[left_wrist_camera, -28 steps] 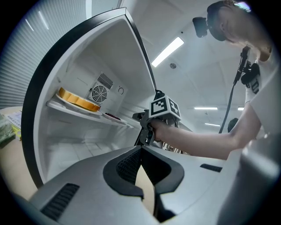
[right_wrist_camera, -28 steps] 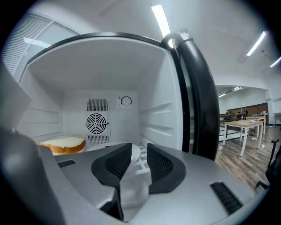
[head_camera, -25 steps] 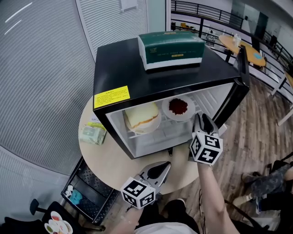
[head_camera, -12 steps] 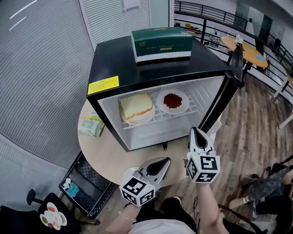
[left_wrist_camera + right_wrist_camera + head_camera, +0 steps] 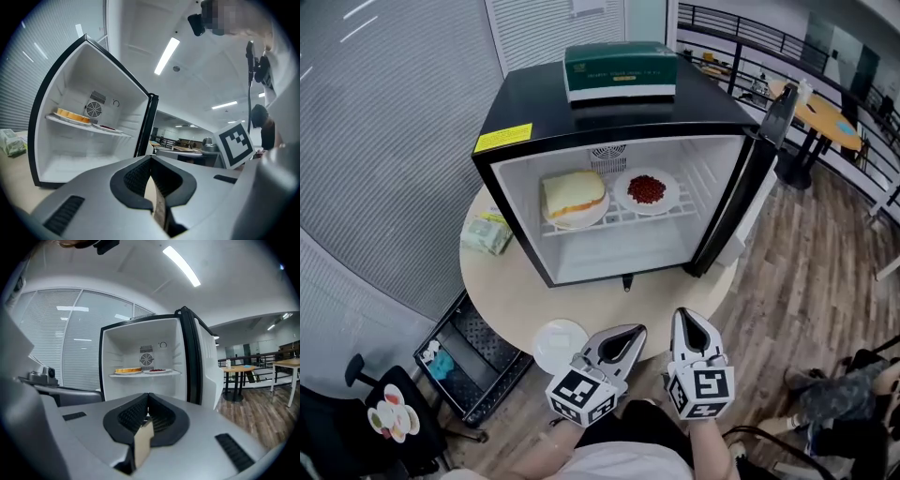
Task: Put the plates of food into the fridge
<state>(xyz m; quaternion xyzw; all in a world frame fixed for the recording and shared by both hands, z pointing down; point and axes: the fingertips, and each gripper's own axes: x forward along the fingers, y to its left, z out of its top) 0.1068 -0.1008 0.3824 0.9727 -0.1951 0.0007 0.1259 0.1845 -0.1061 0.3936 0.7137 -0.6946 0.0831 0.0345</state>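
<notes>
Crumpled green packet (image 5: 486,232) and white disc (image 5: 560,344) on round table (image 5: 511,300), black rack (image 5: 473,361) below.

right gripper (image 5: 687,317) drawn back from the fridge (image 5: 581,103) opening, now low at the table (image 5: 502,286) edge just beside the left gripper (image 5: 630,334), its jaws gone from apart to together

You can read nothing: the yellow sticker (image 5: 502,138) on the fridge (image 5: 539,105) and the green box (image 5: 619,70) bear tiny print.
</notes>
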